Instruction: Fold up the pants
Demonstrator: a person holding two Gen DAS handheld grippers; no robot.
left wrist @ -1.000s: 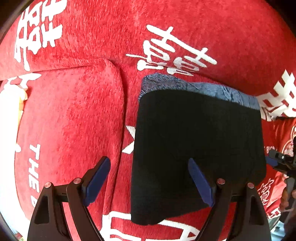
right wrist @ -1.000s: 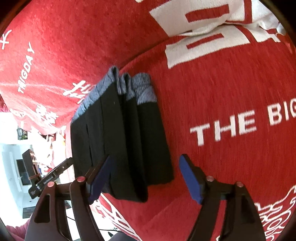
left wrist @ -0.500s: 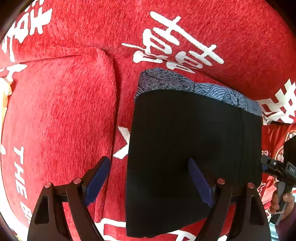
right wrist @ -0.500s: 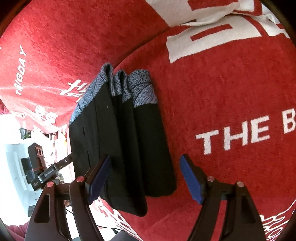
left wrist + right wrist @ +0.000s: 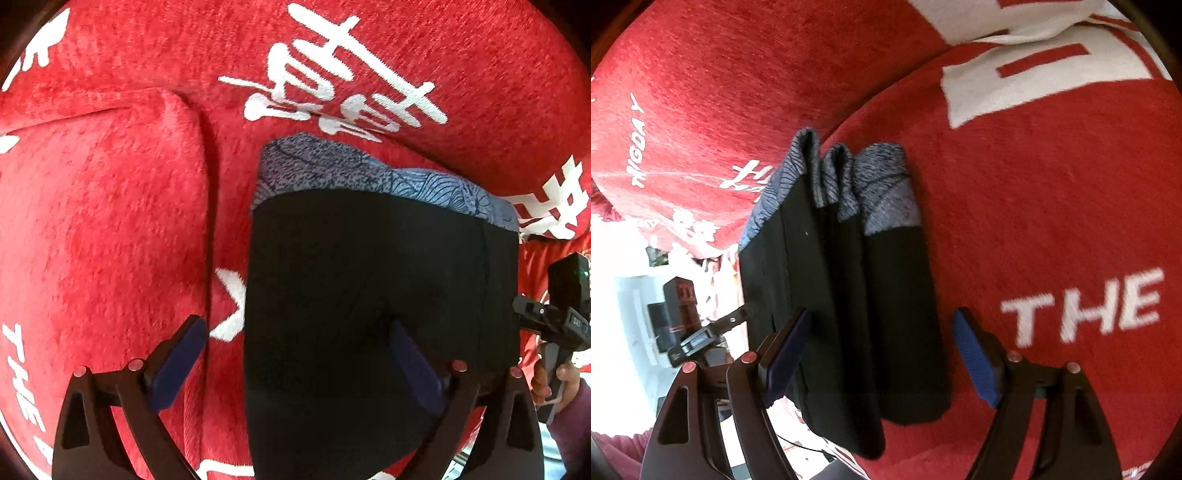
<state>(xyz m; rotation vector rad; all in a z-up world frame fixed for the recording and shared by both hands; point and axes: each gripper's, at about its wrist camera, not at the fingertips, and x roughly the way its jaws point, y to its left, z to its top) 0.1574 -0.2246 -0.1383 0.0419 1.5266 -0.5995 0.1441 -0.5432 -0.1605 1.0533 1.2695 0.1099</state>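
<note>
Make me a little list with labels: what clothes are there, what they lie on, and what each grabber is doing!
clothes: black pants, folded in layers, with a blue-grey patterned waistband
lying on: red cover with white lettering
left gripper: open, jaws have just widened, over the pants' edge, not pinching
right gripper: open, astride the folded stack, not pinching
fold: looks done, layers stacked side by side

My left gripper [image 5: 293, 349] points steeply down, and its jaws have just been opening; they stand wide with nothing pressed between the pads. My right gripper [image 5: 881, 345] slants down too, jaws spread apart. My right hand [image 5: 554, 384] wraps the handle.
</note>
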